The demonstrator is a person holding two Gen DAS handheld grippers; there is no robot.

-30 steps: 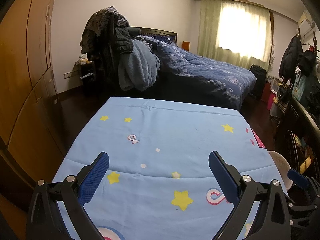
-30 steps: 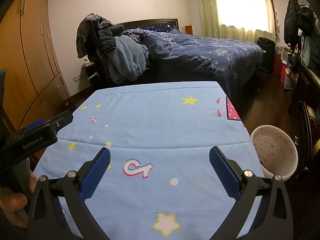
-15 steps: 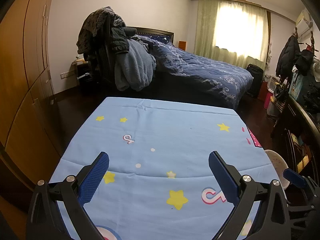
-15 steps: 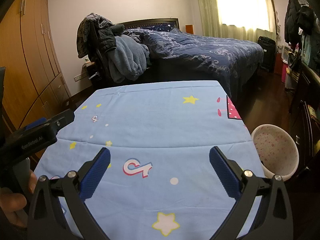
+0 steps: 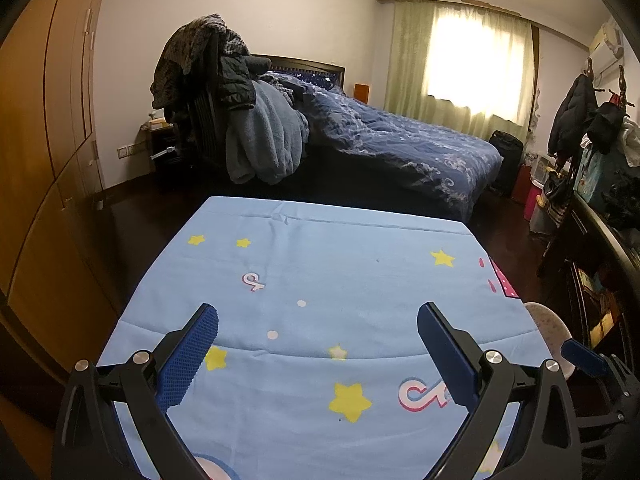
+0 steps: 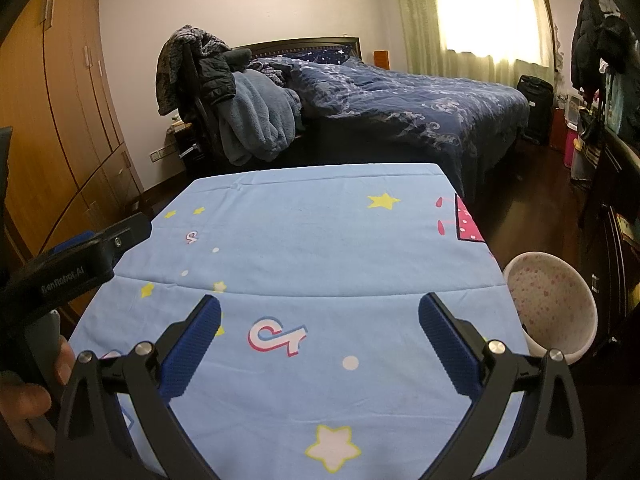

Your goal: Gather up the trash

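A table under a light blue cloth (image 5: 340, 264) with stars and logos fills the foreground in both views (image 6: 320, 240). No piece of trash shows on it. A white bin with pink dots (image 6: 550, 304) stands on the floor off the table's right edge; its rim shows in the left wrist view (image 5: 550, 332). My left gripper (image 5: 318, 330) is open and empty above the near part of the cloth. My right gripper (image 6: 320, 326) is open and empty beside it. The left gripper's body also shows at the left of the right wrist view (image 6: 76, 268).
A bed with a dark blue quilt (image 5: 400, 148) stands beyond the table. A chair piled with clothes (image 5: 224, 120) stands by the bed. Wooden wardrobes (image 5: 44, 140) line the left wall. Dark furniture and hanging coats (image 5: 588, 120) stand on the right.
The left wrist view has tilted up a little, so the table sits lower in frame. Both grippers stay open. The right wrist view has hardly changed.
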